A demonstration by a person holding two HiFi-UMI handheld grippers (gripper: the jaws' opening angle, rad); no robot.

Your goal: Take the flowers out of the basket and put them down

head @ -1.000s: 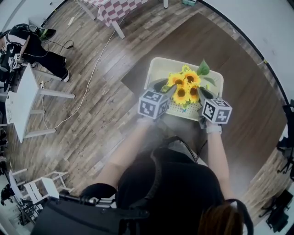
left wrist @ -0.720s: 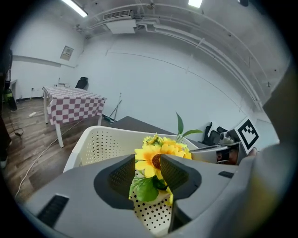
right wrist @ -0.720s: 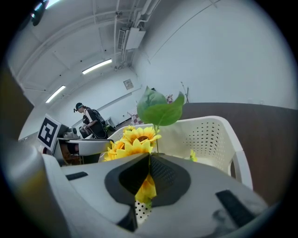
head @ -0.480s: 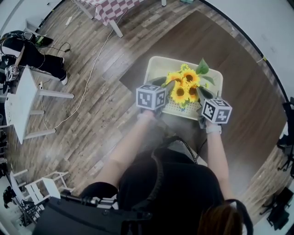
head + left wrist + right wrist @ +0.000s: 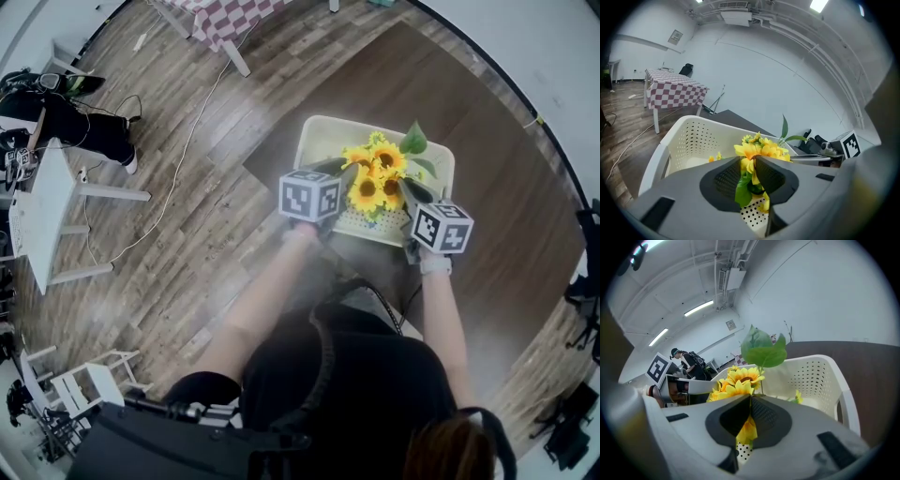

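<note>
A cream perforated plastic basket [image 5: 321, 129] stands on a dark brown counter [image 5: 492, 178], with grey-brown wooden plank floor [image 5: 187, 197] beside it. The bunch of yellow artificial sunflowers [image 5: 377, 178] is in the basket, its heads and one broad green leaf [image 5: 763, 350] rising above the rim at the near side. The person reaches in with both tools, one on each side of the bunch.

The left hand-held gripper [image 5: 751, 160] has just been closing its jaws, and yellow petals and green leaves fill the narrow gap between its dark ribbed pads, which press on them. The right hand-held gripper [image 5: 750, 397] has its jaws drawn together, tips meeting just below the flower heads. A yellow petal shows through the slit lower down, but whether any stem is pinched there cannot be made out. Each marker cube sits just outside the basket's near wall in the head view.
</note>
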